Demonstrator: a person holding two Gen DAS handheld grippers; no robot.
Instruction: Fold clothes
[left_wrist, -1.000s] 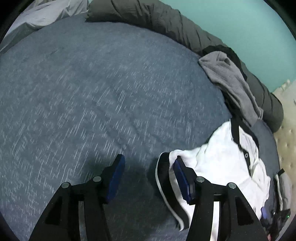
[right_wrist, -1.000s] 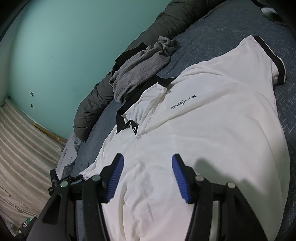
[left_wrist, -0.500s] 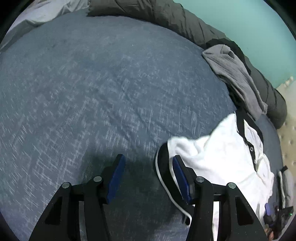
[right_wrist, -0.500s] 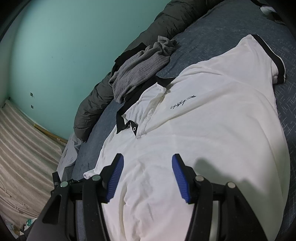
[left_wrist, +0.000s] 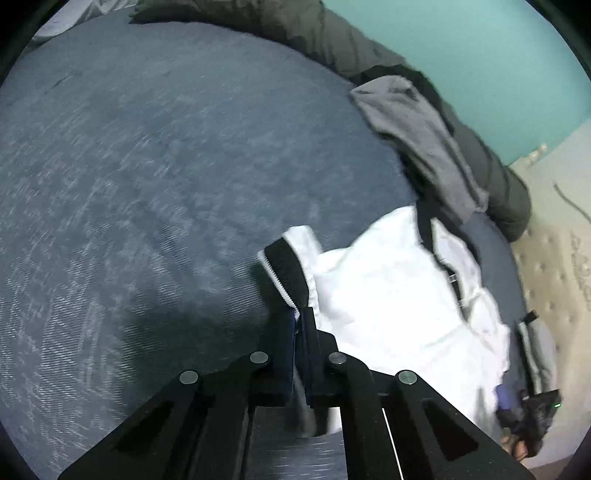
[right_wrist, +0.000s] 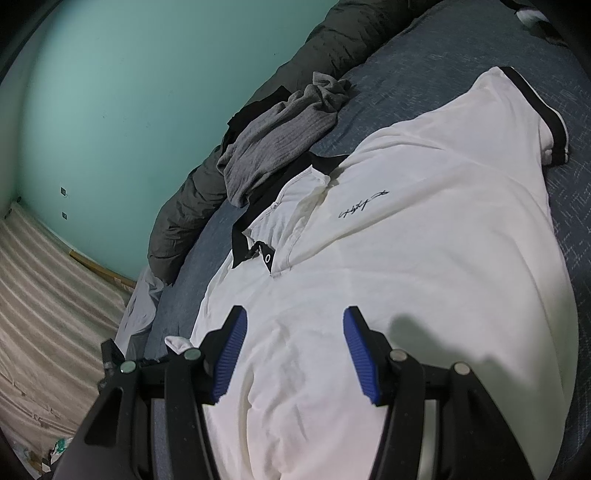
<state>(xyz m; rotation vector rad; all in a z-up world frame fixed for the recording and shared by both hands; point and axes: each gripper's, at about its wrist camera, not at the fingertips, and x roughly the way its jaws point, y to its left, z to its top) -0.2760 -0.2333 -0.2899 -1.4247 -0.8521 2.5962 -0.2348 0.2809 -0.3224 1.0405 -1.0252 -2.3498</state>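
From the left wrist view we see what the right one hides: the left gripper (left_wrist: 297, 325) has just been closing, and its 2 blue pads now pinch the black, white-edged sleeve cuff (left_wrist: 284, 269) of the white polo shirt (left_wrist: 388, 295). The cuff stands lifted off the blue bedspread (left_wrist: 147, 184). This picture is smeared, so we cannot be sure how much cloth sits between the pads.

The right wrist view gives us the shirt's front instead: black collar (right_wrist: 243, 247), a small script mark on the chest (right_wrist: 364, 205), and the far sleeve with its black band (right_wrist: 546, 110) lying flat on the blue cover. The right gripper (right_wrist: 293, 354) hangs over the shirt's lower body with its jaws spread and nothing between them, tilted gently down; the left one tips down more steeply.

A gray garment (right_wrist: 280, 136) is heaped just beyond the collar, against a dark rolled quilt (right_wrist: 332, 40) along the teal wall (right_wrist: 129, 92). Left of the cuff, we see a broad bare stretch of bedspread.
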